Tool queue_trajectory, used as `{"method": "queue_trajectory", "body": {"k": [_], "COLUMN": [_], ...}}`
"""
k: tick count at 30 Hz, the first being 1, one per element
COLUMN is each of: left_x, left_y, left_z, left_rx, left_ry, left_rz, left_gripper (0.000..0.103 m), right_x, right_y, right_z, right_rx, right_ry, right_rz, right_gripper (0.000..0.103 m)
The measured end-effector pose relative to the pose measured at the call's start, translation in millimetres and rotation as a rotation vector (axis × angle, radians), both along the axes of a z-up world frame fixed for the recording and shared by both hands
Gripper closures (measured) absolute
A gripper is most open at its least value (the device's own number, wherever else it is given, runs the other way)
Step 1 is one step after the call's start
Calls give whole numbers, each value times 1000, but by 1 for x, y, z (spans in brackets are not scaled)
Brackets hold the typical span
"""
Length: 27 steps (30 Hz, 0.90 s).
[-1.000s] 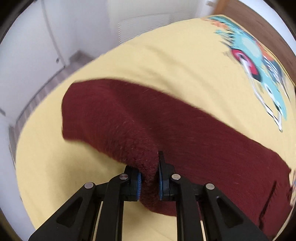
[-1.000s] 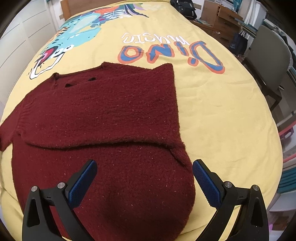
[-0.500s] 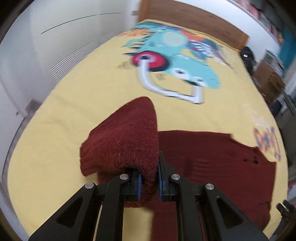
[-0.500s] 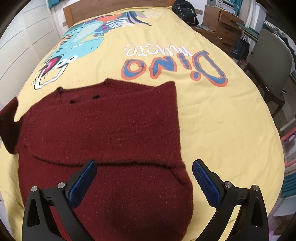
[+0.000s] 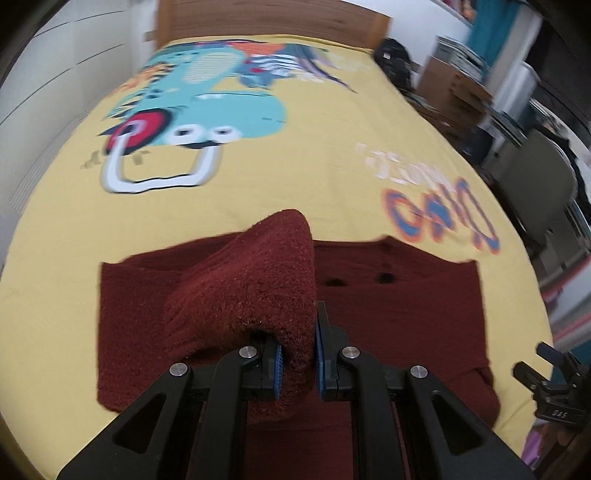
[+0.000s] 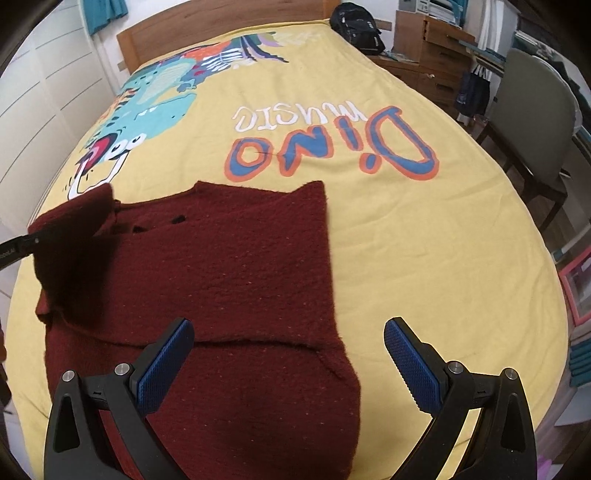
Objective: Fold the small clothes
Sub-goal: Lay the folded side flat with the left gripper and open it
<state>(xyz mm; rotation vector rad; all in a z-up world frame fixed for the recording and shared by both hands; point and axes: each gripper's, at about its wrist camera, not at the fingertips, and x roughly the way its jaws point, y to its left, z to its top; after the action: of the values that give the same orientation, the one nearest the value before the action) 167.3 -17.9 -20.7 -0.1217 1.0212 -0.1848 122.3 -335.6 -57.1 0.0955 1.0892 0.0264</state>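
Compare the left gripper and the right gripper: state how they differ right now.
The left gripper has its jaws shut on a lifted fold of the maroon sweater; the right gripper has its jaws wide apart, holding nothing. The left's jaws are buried in knit; the right's are bare. Both share black frames and blue pads.

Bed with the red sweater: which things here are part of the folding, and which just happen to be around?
Part of the job:
maroon sweater
sweater sleeve, pinched by the left gripper
right gripper, open above the hem

Just lying about:
dinosaur bedspread
black backpack
grey chair
wooden drawers
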Motion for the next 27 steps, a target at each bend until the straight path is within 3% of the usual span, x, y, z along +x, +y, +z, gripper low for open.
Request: {"method": "queue_trajectory", "body": {"k": [4,9,15,21,27], "left_x": [4,3,7,6,10], "left_y": [-35,-62,-62,-62,-62], "left_z": [-14,-51,-103,-115,-118], "left_rx": [-6,70,137,170,213], "left_ry": [11,50,144,145,206], "left_rz": [-47,-94,-103,-122,-115], "left_gripper": [92,92,91,87,57], "right_x": [-3,-6,-6,-8,-10], "right_y": [-6,-10,-7,-5,-1], "right_z": [-8,-23,-40,-50,-48], "right_rx": [3,11,26,48,66], "right_ry": [19,52,89,104,94], "right_rz": [-9,-13,-18,-18,-19], "right_gripper": [0,0,0,0,0]}}
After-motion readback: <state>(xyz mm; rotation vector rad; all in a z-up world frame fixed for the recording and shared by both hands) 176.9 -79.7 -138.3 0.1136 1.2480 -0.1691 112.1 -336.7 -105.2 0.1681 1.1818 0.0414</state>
